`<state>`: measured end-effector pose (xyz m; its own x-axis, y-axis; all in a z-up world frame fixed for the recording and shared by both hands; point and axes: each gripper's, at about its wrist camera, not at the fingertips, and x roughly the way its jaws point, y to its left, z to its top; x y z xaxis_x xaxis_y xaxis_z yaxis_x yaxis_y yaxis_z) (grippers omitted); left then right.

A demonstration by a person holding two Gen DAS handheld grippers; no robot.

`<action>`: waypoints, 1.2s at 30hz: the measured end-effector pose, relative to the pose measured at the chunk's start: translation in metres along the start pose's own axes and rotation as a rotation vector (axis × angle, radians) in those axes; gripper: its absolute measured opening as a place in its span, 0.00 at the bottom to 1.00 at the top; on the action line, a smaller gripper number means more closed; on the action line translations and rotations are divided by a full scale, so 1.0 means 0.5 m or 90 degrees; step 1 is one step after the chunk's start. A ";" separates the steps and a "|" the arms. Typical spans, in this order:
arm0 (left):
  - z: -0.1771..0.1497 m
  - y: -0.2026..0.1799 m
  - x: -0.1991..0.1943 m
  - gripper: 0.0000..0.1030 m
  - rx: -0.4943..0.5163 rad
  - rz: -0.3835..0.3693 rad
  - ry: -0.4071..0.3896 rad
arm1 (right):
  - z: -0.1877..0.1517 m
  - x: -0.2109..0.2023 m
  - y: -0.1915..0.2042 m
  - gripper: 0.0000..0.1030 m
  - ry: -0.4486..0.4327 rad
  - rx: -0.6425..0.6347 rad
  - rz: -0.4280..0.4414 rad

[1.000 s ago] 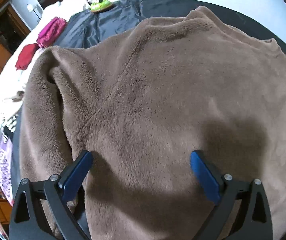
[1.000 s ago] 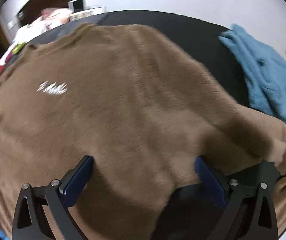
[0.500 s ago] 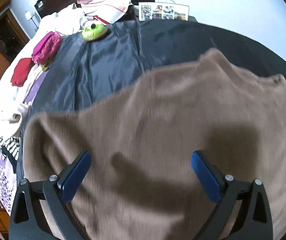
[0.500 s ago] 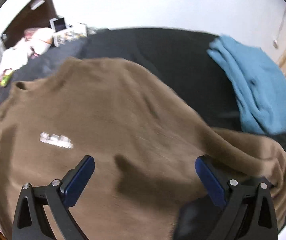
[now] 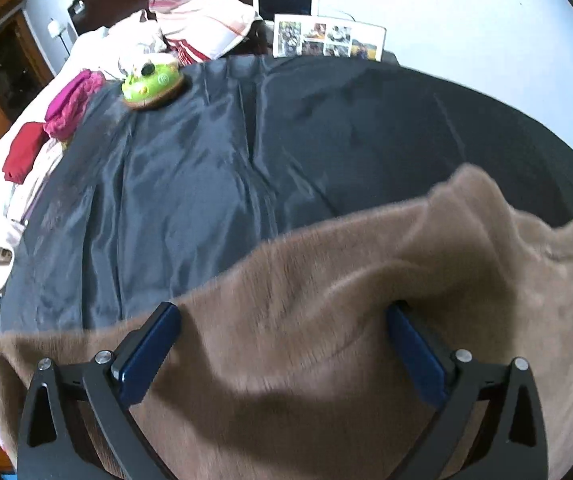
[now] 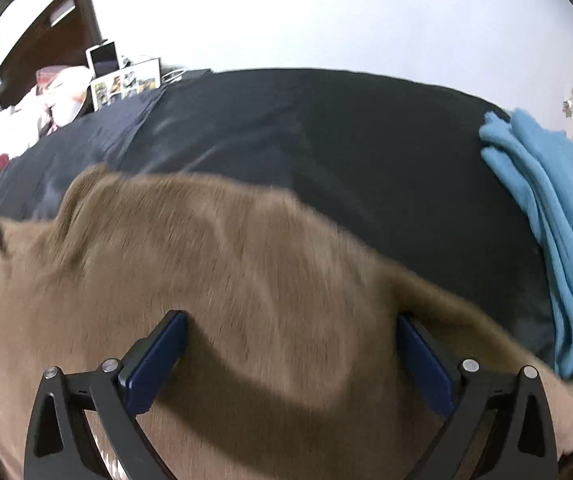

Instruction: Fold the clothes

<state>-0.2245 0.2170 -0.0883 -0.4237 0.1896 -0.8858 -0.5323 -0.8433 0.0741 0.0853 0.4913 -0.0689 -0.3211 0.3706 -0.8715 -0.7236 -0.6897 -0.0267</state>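
Fleece (image 5: pixel 346 320), brown and thick, lies spread on the dark sheet (image 5: pixel 206 180) of the bed, probably laid flat so it can be folded. Both grippers hang low over its near part, left gripper (image 5: pixel 282 348) and right gripper (image 6: pixel 292 356) each with fingers wide apart, gripping nothing. The pile fills the gap between each pair of fingers (whether the tips touch it, I cannot tell). A blue garment (image 6: pixel 546 232) lies well apart at the right.
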 end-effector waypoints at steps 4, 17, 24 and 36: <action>0.034 -0.005 0.019 1.00 0.007 0.008 -0.037 | 0.070 0.040 0.003 1.00 -0.017 0.009 0.003; 0.059 -0.030 0.012 1.00 0.045 0.044 -0.035 | 0.107 0.028 0.008 1.00 -0.034 -0.010 0.002; -0.022 -0.051 -0.095 1.00 0.092 0.003 0.001 | 0.012 -0.135 0.051 1.00 -0.033 -0.134 0.120; -0.313 -0.079 -0.259 1.00 0.118 -0.029 0.061 | -0.372 -0.275 0.065 1.00 0.090 -0.325 0.264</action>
<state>-0.0338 0.1469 -0.0482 -0.3302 0.1691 -0.9287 -0.6781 -0.7269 0.1087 0.2195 0.3023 -0.0408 -0.4015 -0.0494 -0.9145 -0.1667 -0.9779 0.1260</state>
